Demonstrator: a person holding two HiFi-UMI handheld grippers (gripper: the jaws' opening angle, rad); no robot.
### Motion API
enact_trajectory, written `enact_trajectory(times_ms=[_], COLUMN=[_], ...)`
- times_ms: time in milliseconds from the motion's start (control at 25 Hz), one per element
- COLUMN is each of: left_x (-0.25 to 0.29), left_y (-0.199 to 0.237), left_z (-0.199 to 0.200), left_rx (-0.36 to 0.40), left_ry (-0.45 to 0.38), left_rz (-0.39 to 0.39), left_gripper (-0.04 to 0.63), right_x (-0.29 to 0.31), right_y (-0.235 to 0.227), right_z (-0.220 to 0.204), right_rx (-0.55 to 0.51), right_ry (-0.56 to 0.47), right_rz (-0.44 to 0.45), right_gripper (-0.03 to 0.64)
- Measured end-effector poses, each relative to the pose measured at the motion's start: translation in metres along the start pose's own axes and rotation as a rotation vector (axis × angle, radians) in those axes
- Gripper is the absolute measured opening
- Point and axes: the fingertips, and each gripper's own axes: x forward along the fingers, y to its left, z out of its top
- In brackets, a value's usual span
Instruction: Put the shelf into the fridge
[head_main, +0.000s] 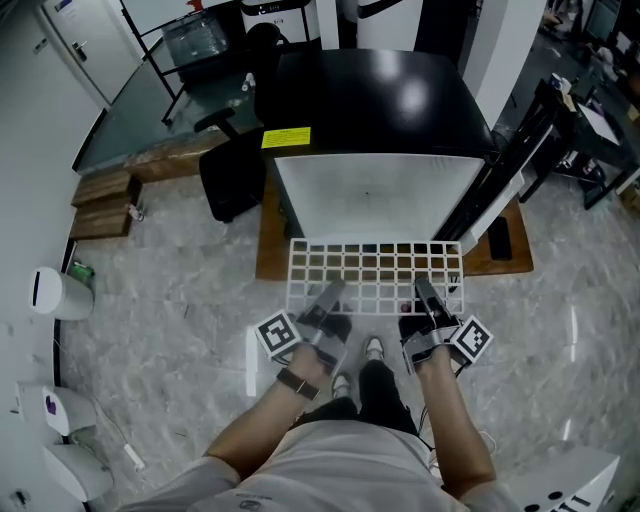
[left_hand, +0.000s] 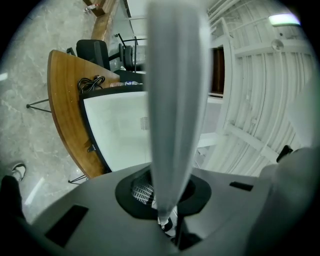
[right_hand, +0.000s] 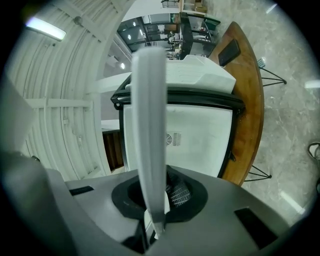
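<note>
A white wire-grid shelf (head_main: 375, 270) is held level just in front of the small black fridge (head_main: 370, 110), whose white inside (head_main: 372, 195) is open to me; its door (head_main: 500, 180) stands swung out to the right. My left gripper (head_main: 328, 296) is shut on the shelf's near edge at the left, and my right gripper (head_main: 426, 293) is shut on it at the right. In each gripper view the shelf shows edge-on as a pale bar (left_hand: 175, 100) (right_hand: 150, 125) rising from the jaws, with the fridge's inside (left_hand: 120, 130) (right_hand: 195, 140) behind it.
The fridge stands on a low wooden platform (head_main: 268, 250). A black chair (head_main: 232, 175) sits at its left, with wooden planks (head_main: 100, 205) and a glass table (head_main: 150, 110) beyond. White bins (head_main: 58, 292) line the left wall. A dark rack (head_main: 585, 130) stands at the right.
</note>
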Motion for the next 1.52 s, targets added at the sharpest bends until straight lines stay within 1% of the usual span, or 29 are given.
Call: enact_trajectory(times_ms=[160, 280, 440, 720, 880, 1080, 1240, 1400, 1520], left_x=[0.023, 0.044, 0.05, 0.054, 0.052, 0.049, 0.055, 0.054, 0.068], left_y=[0.03, 0.048, 0.058, 0.063, 0.068, 0.067, 0.074, 0.072, 0.078], left_z=[0.006, 0.015, 0.019, 0.019, 0.021, 0.018, 0.025, 0.024, 0.036], left_rx=[0.023, 0.008, -0.003, -0.007, -0.017, -0.007, -0.008, -0.014, -0.019], left_ry=[-0.002, -0.014, -0.019, -0.014, -0.025, -0.022, -0.022, -0.026, -0.029], left_rz=[0.002, 0.008, 0.018, 0.013, 0.015, 0.024, 0.023, 0.029, 0.038], left_gripper=[0.029, 0.029, 0.029, 0.029, 0.029, 0.029, 0.029, 0.029, 0.029], right_x=[0.018, 0.039, 0.047, 0.049, 0.053, 0.05, 0.058, 0.058, 0.075], right_y=[-0.031, -0.05, -0.058, -0.062, -0.068, -0.067, -0.075, -0.071, -0.077], right_z=[0.018, 0.031, 0.035, 0.037, 0.035, 0.034, 0.036, 0.038, 0.044], right_rx=[0.023, 0.026, 0.027, 0.032, 0.034, 0.044, 0.045, 0.046, 0.047], right_ry=[0.025, 0.045, 0.06, 0.072, 0.083, 0.087, 0.086, 0.078, 0.078], right_rz=[-0.016, -0.025, -0.035, -0.028, -0.016, -0.022, -0.027, -0.026, -0.029], right_gripper=[0.046, 0.046, 0.046, 0.046, 0.046, 0.046, 0.046, 0.046, 0.046])
